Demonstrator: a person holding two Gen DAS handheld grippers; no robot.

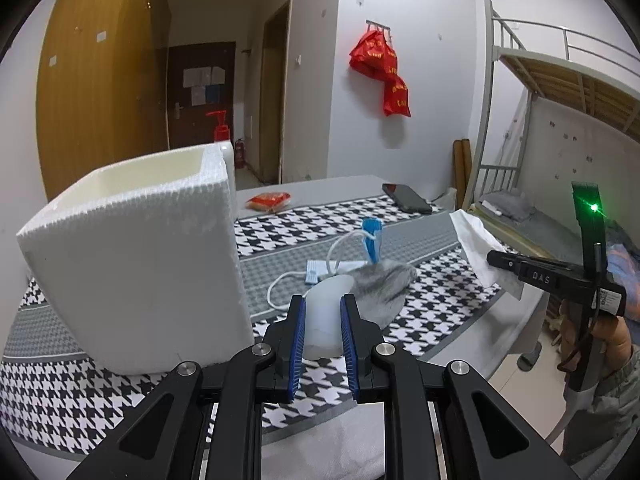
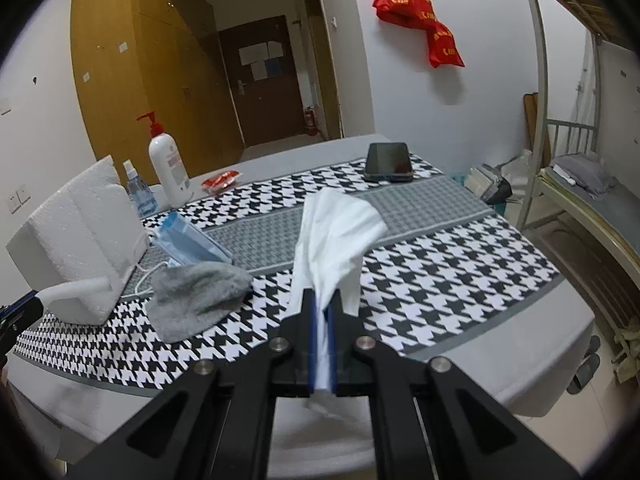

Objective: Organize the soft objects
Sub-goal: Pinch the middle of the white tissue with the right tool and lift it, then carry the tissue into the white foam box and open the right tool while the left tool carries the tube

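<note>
My left gripper (image 1: 323, 304) is shut on a soft white object (image 1: 326, 316) and holds it just right of a white foam box (image 1: 132, 264). The white object also shows in the right wrist view (image 2: 76, 290), beside the box (image 2: 76, 240). My right gripper (image 2: 323, 300) is shut on a white tissue (image 2: 332, 232) and holds it above the table. The left wrist view shows that gripper (image 1: 494, 259) and the tissue (image 1: 480, 252) at the right. A grey cloth (image 2: 196, 296) and a blue face mask (image 2: 188, 240) lie on the houndstooth tablecloth (image 2: 440, 272) next to the box.
A black phone (image 2: 389, 162), a red packet (image 2: 222, 180), a pump bottle (image 2: 168, 164) and a spray bottle (image 2: 138, 192) stand at the table's far side. A bunk bed (image 2: 580, 184) is to the right. Red bags (image 2: 424, 16) hang on the wall.
</note>
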